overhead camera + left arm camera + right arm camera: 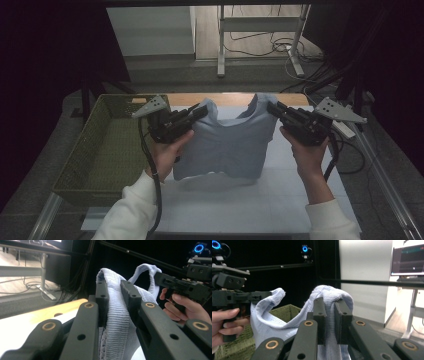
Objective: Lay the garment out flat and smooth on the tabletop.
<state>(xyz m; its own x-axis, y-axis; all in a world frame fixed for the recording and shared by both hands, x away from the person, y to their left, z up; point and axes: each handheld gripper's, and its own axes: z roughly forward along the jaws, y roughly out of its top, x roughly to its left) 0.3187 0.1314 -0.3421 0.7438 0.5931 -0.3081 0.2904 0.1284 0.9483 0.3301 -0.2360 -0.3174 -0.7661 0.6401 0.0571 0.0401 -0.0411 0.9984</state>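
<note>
A pale blue knitted top (227, 145) hangs by its two shoulders above the white table (235, 205). My left gripper (204, 110) is shut on the left shoulder; in the left gripper view the ribbed fabric (116, 312) is pinched between the black jaws. My right gripper (272, 108) is shut on the right shoulder, with the cloth (329, 296) bunched over the jaw tips in the right gripper view. The garment's hem just touches the table. Each gripper view also shows the other hand and its gripper farther off.
A green mesh basket (107, 145) stands at the table's left, close to my left hand. A wooden strip (235, 98) runs along the table's far edge. Beyond it are a metal stand's legs (260, 45) and cables on the floor. A monitor (408, 261) glows at right.
</note>
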